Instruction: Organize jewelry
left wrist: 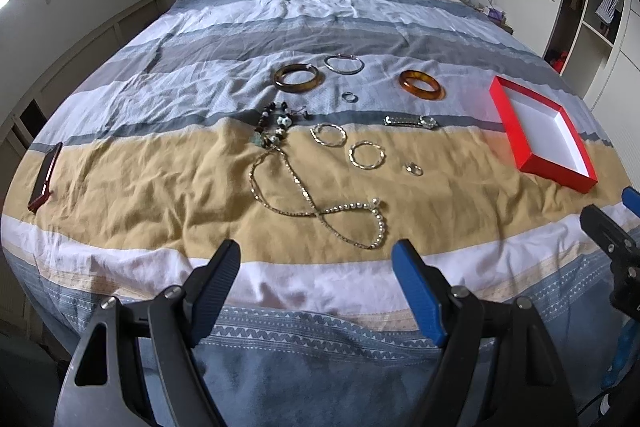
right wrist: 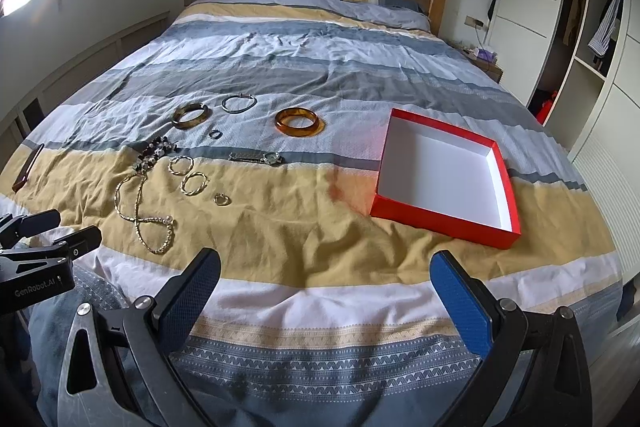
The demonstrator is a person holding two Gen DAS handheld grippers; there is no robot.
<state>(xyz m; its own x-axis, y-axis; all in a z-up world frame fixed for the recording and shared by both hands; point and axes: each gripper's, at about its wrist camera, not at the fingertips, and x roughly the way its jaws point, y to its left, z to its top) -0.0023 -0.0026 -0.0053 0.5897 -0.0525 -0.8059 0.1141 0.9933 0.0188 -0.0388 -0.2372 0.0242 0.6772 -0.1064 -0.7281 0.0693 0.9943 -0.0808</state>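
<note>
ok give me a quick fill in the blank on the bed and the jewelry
1. The red box holds ____.
2. The wristwatch lies between the amber bangle and the ____ edge of the bed.
3. Both tongs, left and right, are ____.

Missing words: nothing; near; open

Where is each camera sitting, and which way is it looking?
Left wrist: on the left gripper, at the foot of the bed, facing the headboard; jewelry straight ahead, its open fingers below, the right gripper at the right edge.
Right wrist: on the right gripper, further right, facing the same way; red box ahead, its open fingers below, the left gripper at the left edge.
Both show: the pearl necklace, amber bangle and box.
</note>
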